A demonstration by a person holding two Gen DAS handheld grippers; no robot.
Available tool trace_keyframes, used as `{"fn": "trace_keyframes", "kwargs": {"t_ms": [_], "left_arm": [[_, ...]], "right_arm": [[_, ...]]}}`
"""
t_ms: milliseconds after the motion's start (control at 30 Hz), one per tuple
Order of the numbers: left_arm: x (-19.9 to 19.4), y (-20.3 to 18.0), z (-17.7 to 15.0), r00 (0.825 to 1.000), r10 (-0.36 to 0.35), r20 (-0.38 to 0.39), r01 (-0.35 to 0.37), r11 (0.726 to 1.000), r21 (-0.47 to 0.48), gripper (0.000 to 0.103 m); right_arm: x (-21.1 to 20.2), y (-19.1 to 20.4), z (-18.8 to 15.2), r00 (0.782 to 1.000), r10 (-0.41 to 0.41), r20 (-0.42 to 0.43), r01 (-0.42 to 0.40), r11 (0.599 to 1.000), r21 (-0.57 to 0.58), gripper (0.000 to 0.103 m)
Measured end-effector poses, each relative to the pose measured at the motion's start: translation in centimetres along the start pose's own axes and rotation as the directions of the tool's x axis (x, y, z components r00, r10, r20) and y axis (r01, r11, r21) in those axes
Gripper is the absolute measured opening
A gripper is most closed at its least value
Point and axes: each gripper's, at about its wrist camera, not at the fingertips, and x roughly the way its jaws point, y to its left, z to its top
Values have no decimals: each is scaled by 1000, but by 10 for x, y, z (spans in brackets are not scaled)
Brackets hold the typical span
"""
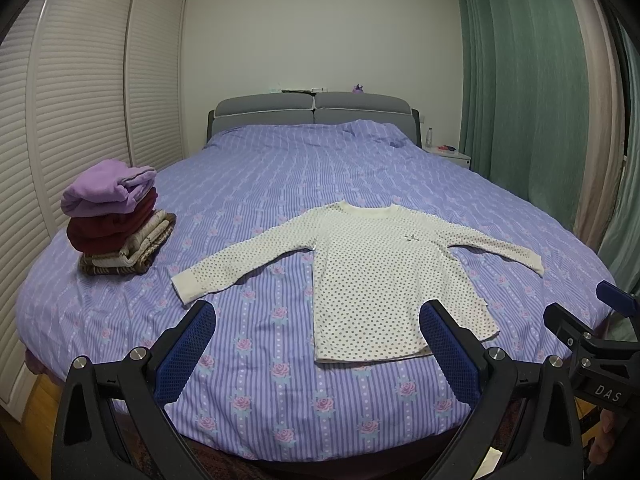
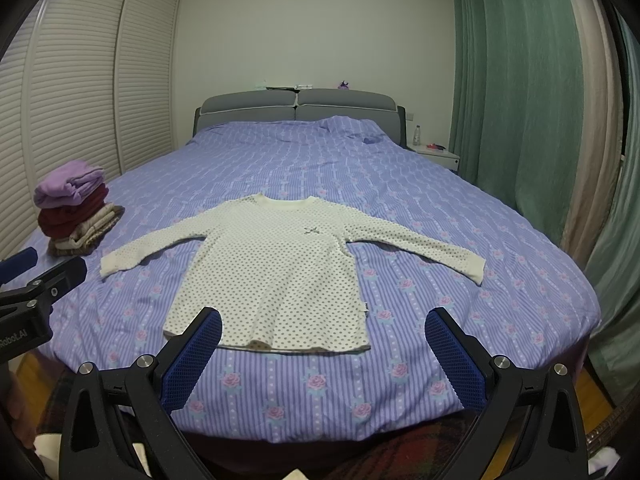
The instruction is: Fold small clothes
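Note:
A cream long-sleeved shirt with dark dots (image 1: 384, 280) (image 2: 280, 272) lies flat on the purple striped bedspread (image 1: 280, 392) (image 2: 440, 320), both sleeves spread out, hem toward me. My left gripper (image 1: 318, 316) hangs open above the bed's foot, its blue pads on either side of the shirt's lower left part without touching it. My right gripper (image 2: 322, 322) is open too, held over the hem, nothing between its fingers. The right gripper's body shows at the right edge of the left wrist view, and the left gripper's body at the left edge of the right wrist view.
A stack of folded clothes (image 1: 116, 224) (image 2: 76, 216), lilac on top, then dark red, then striped knit, sits at the bed's left side. A grey headboard (image 1: 312, 110) is at the back, louvred wardrobe doors (image 1: 80, 120) on the left, green curtains (image 1: 520, 100) and a nightstand (image 1: 450, 156) on the right.

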Motion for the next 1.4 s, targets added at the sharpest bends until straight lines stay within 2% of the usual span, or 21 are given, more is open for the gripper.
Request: {"fn": "trace_keyframes", "kwargs": {"t_ms": [967, 1267, 1400], "left_arm": [[8, 4, 0, 1000, 7, -26, -7, 1000, -17, 103], [30, 34, -1, 996, 41, -83, -49, 994, -100, 103], [45, 55, 1, 991, 65, -121, -82, 985, -149, 103]], "right_arm": [[4, 0, -1, 1000, 1, -11, -1, 1000, 1, 102], [26, 20, 7, 999, 27, -20, -27, 999, -29, 102], [43, 40, 20, 997, 80, -22, -82, 995, -54, 102]]}}
